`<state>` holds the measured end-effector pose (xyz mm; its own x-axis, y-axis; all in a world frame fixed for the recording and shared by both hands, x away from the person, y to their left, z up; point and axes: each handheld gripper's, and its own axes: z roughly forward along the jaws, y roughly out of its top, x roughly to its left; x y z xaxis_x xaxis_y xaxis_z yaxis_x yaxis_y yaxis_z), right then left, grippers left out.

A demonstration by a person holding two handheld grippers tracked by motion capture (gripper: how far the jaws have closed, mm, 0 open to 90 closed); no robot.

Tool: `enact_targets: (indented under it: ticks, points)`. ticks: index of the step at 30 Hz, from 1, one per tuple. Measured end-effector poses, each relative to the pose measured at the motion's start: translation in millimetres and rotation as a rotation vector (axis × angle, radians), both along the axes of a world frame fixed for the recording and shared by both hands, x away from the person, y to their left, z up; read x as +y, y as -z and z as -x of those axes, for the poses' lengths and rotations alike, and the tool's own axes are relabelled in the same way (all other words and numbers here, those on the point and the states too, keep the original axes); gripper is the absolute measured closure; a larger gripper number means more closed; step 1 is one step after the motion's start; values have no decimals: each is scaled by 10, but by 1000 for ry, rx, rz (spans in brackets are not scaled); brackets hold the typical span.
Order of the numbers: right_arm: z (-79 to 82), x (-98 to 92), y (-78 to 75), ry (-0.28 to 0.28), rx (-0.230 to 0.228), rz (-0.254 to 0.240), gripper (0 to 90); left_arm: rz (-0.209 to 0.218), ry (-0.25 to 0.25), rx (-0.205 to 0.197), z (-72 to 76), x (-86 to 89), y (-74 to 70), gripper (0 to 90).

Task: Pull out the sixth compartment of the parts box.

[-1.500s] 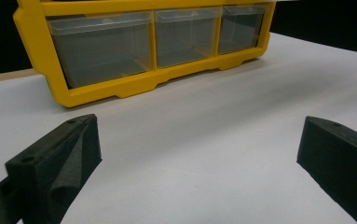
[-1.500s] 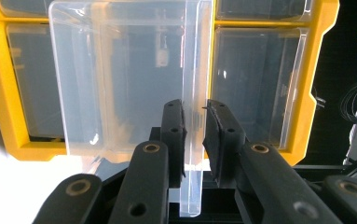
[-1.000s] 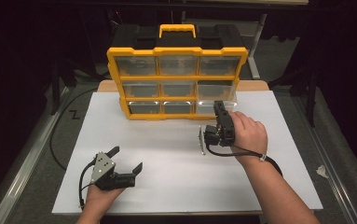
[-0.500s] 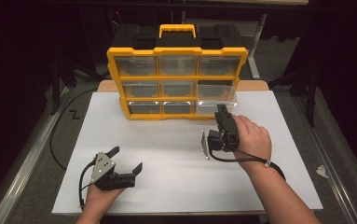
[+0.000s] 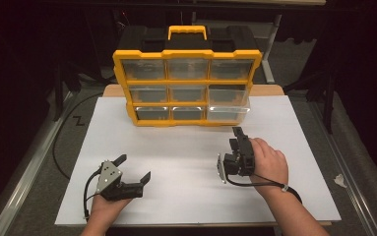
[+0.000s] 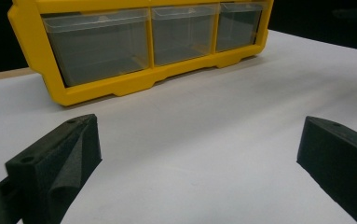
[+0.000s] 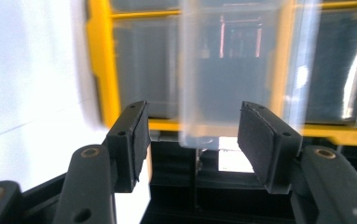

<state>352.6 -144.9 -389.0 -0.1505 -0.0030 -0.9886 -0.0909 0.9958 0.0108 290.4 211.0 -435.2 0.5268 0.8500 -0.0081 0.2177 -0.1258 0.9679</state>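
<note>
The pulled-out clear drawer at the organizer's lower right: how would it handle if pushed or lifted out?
The clear drawer looks empty and thin-walled, so probably light and stiff. Its glossy plastic may slip between gripper pads. It juts from the yellow organizer, so a straight push would likely slide it in; the upright organizer might shift.

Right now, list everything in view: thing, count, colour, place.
organizer case: one, yellow frame with black back, upright at the table's far edge
clear drawers: nine, in three rows; bottom-right drawer pulled partway out
white sheet: one, covering the table
black cable: one, on the floor at left
left gripper: black, open, near left
right gripper: black, open, jaws just opening, nothing between them, facing the pulled drawer
</note>
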Motion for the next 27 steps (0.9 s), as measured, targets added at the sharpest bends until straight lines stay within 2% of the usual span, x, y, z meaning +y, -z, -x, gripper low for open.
enact_targets:
  ticks: [6,11,13,17,18,20,26,27]
  points:
    - [84,-75,213,-4,40,-6,432,1,0,-1,0,-1,0,3]
    - [175,-161,362,17,85,-3,419,-1,1,0,3,-1,0,3]
    - [203,-198,403,18,84,-7,415,-1,1,0,2,0,1,3]
    - [275,-298,469,11,94,-4,393,0,0,2,4,0,3,3]
    - [285,-326,476,1,90,11,387,1,0,2,3,-2,4,3]
    - [322,-396,499,17,92,13,383,2,2,4,2,-4,4,3]
    - [341,-632,455,74,99,-29,354,5,1,1,0,-7,3,3]
    - [331,-654,449,78,115,-41,346,4,0,4,-3,-5,5,3]
